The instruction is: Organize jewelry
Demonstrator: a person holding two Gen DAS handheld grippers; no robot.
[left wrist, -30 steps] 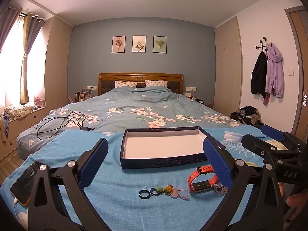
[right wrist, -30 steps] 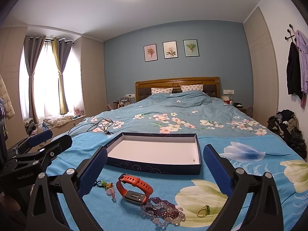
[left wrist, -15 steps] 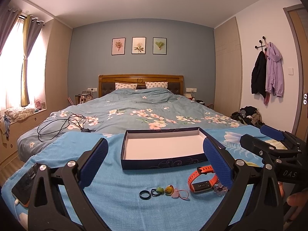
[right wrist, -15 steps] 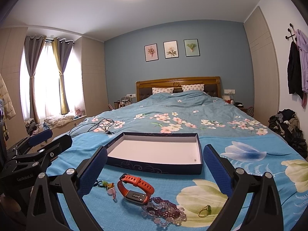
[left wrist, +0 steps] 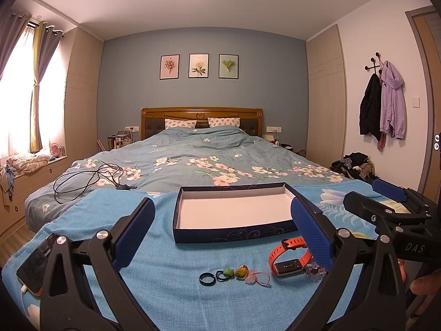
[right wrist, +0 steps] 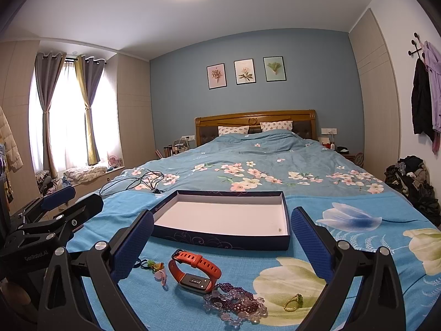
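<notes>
At the foot of the bed, on a bright blue floral cloth (right wrist: pixel 317 251), the jewellery lies in a loose row just in front of a shallow navy cardboard box with a white inside (left wrist: pixel 234 209). Nothing is in that box yet — its white floor is bare apart from a tiny speck near one corner in the right wrist view.

Both tools hover over the cloth holding nothing. The left gripper (left wrist: pixel 222 237) has its blue pads spread wide, and the right gripper (right wrist: pixel 222 240) has its own just as far apart.

From left to right the pieces are a small dark plain ring (left wrist: pixel 207 279), a dark ring with a green stone (left wrist: pixel 223 274), an amber-and-green piece (left wrist: pixel 242 271) and a pale pink charm on a thin loop (left wrist: pixel 256 278), these last three touching. Just beside them sits an orange rubber-strapped fitness band (right wrist: pixel 194 273) standing on its edge, with a heap of purple and clear beads (right wrist: pixel 237 302) against it, and a little gold ring (right wrist: pixel 293 302) lying apart.

All of it looks light. The rings are hard, small and probably slippery — best pinched across the hoop. The band is springy and easiest taken by its strap. The beads look limp and would likely trail or snag, so a pinch at the middle of the heap seems safest.
</notes>
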